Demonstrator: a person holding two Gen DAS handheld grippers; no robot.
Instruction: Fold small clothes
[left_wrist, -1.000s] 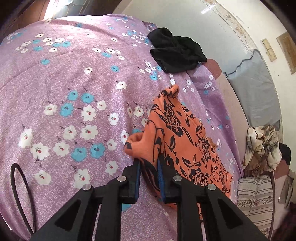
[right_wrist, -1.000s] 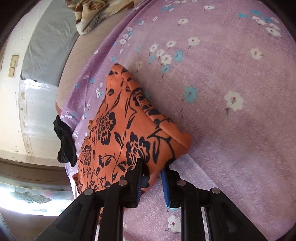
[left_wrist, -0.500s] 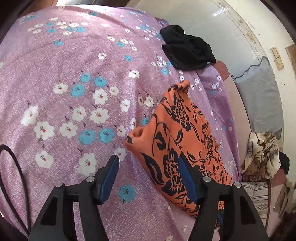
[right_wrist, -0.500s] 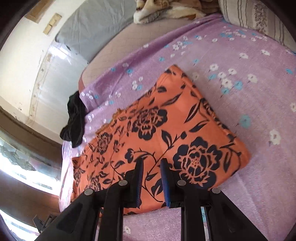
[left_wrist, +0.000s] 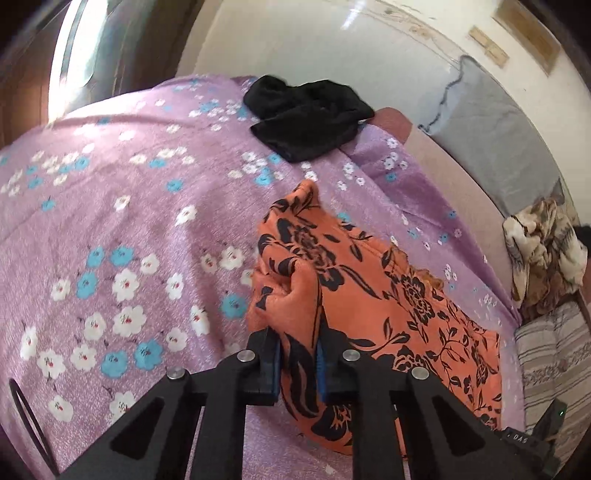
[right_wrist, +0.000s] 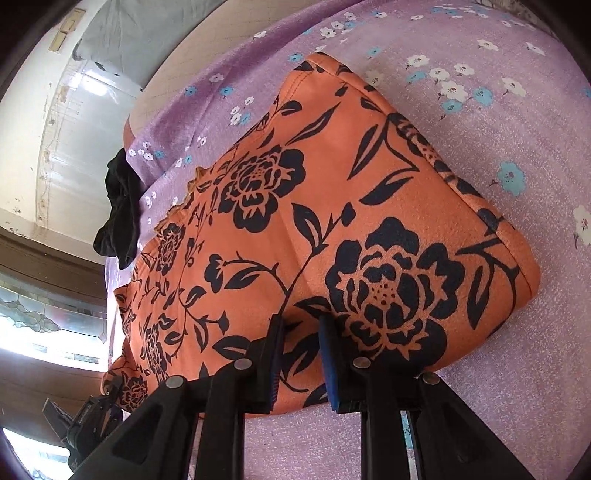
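An orange garment with black flowers (left_wrist: 369, 295) lies folded on the purple flowered bedsheet (left_wrist: 129, 221). My left gripper (left_wrist: 297, 354) has its jaws closing on a bunched-up corner of this cloth, which stands pinched between the blue pads and raised a little off the sheet. In the right wrist view the same garment (right_wrist: 332, 203) spreads as a thick folded pad. My right gripper (right_wrist: 300, 325) is shut on its near edge, with a strip of orange cloth held between the pads.
A crumpled black garment (left_wrist: 310, 118) lies at the far edge of the bed, also visible as the black garment (right_wrist: 120, 218). A grey cloth (left_wrist: 498, 147), a beige-brown crumpled cloth (left_wrist: 543, 251) and a striped cushion (left_wrist: 554, 362) sit along the right side. The wall is close behind.
My left gripper opened wide, shifted along the garment, then closed again on a bunched corner and lifted it. My right gripper stayed shut on the cloth while it rolled and moved sideways.
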